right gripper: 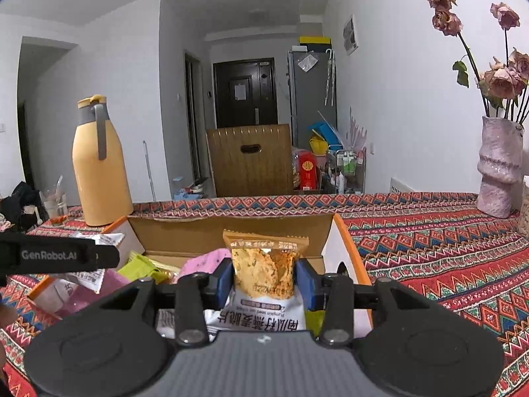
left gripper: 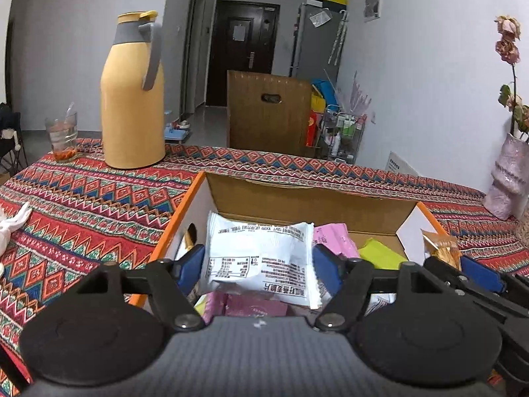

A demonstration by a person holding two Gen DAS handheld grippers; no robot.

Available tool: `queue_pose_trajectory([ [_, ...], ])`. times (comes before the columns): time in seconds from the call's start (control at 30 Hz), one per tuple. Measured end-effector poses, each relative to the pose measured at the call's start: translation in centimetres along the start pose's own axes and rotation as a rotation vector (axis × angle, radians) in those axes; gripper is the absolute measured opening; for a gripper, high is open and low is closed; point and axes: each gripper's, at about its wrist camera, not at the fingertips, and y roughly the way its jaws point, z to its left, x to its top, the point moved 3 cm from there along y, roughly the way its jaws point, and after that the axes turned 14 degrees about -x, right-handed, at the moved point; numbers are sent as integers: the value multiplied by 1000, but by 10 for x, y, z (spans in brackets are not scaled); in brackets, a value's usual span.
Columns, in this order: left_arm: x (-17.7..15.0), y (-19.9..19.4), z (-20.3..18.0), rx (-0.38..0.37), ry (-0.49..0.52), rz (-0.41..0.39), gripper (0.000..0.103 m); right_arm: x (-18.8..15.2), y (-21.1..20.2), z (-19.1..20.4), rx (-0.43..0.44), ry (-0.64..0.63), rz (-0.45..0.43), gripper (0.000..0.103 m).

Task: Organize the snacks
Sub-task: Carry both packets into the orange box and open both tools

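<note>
Over the one open cardboard box point(left gripper: 307, 198), the left gripper point(left gripper: 258, 261) is clamped on one white snack packet point(left gripper: 261, 258). The right gripper point(right gripper: 264, 279) pinches one orange-and-white snack packet point(right gripper: 264, 271). One yellow thermos point(left gripper: 132, 99) stands at the table's far edge.

Both wrist views look close over the shared cardboard box point(left gripper: 307, 198) doorward.

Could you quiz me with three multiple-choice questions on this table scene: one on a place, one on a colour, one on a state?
1. Where is the flask?
A. inside the box
B. on the tablecloth, left of the box
C. on the floor

2. What colour is the box rim?
A. orange
B. green
C. black

3. What is the right gripper doing?
A. hanging open
B. gripping the vase
C. gripping a snack packet

Answers: 1 B, it stands on the cloth beyond the box's left corner. 2 A, orange edges show. 3 C, its pads pinch the packet over the box.
</note>
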Motion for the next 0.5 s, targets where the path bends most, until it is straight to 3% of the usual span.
queue_pose_trajectory([
  [0.03,-1,-3,1,0,-7,-5,78,0,-1,-1,-3,4,-3,45],
  [0.1,0,-6,2,-2,-13,-16,83,0,-3,-4,-6,16,-3,64],
  [0.13,0,-8,3,1,-19,-23,93,1,-4,-6,-10,30,-7,85],
  [0.17,1,-10,3,14,-23,-33,99,1,-5,-8,-16,44,-15,98],
  [0.23,2,-15,4,35,-24,-63,103,3,-9,-11,-23,69,-34,103],
  [0.5,3,-17,1,30,-19,-63,103,2,-13,-12,-24,86,-29,103],
])
